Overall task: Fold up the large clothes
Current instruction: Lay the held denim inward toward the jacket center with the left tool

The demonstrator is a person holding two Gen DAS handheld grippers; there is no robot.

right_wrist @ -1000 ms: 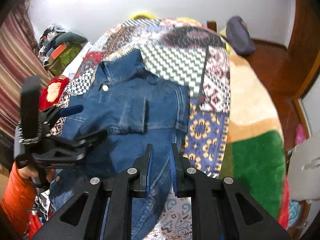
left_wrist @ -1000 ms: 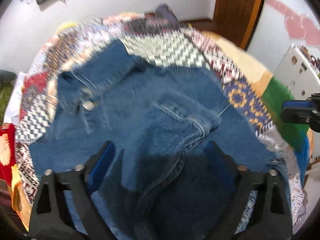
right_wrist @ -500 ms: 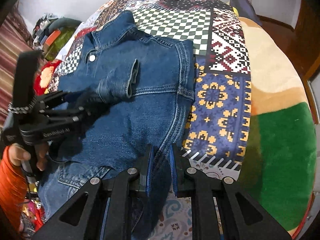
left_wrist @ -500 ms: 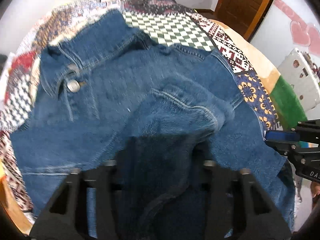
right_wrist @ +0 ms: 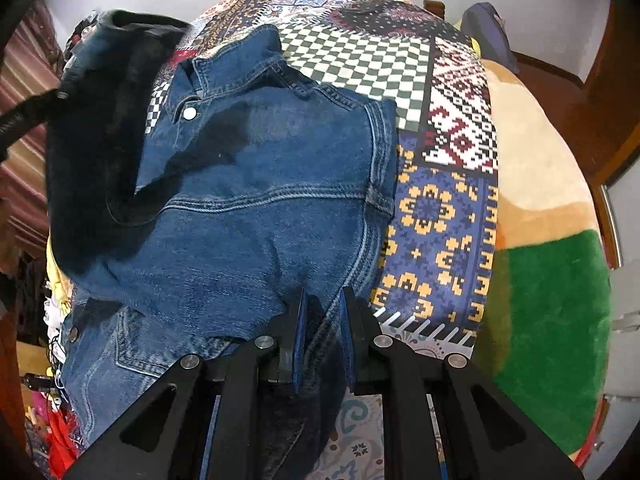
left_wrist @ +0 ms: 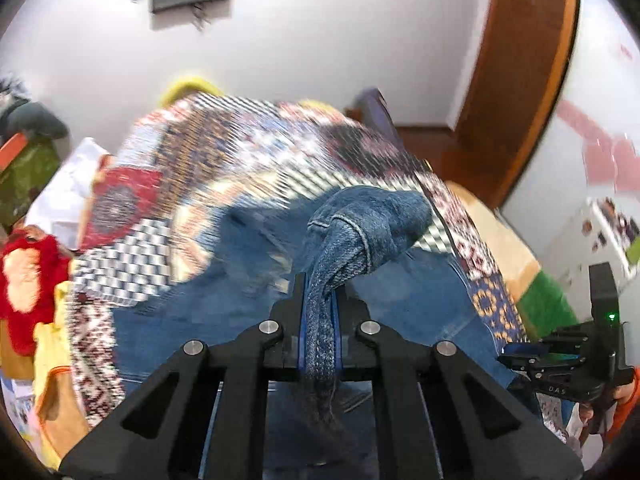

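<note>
Your left tool [left_wrist: 320,304] is pinched tight on the cuff end of the sleeve [left_wrist: 360,232], which bunches up just ahead of the pads and hangs clear of the denim jacket [right_wrist: 256,208] below it. Your right tool [right_wrist: 322,320] is pressed together on the jacket's lower right edge, where the cloth runs down between its pads. The jacket itself lies on the patchwork bedspread [right_wrist: 452,184], collar [right_wrist: 228,64] at the far end and its snap button [right_wrist: 189,112] showing; the body looks fairly flat, with one seam running straight across it.

The step in hand looks like folding this sleeve across the body. Carry it high enough that the cuff does not drag and rumple the panel beneath. Keep the sleeve taut along its length so it lands as a flat band, not a roll, and aim it parallel to that cross seam. Hold the right tool steady as an anchor, because a pull from the left could slide the whole jacket over the bedspread. Denim is stiff and heavy, so lower the sleeve fully onto the cloth before you let go.
</note>
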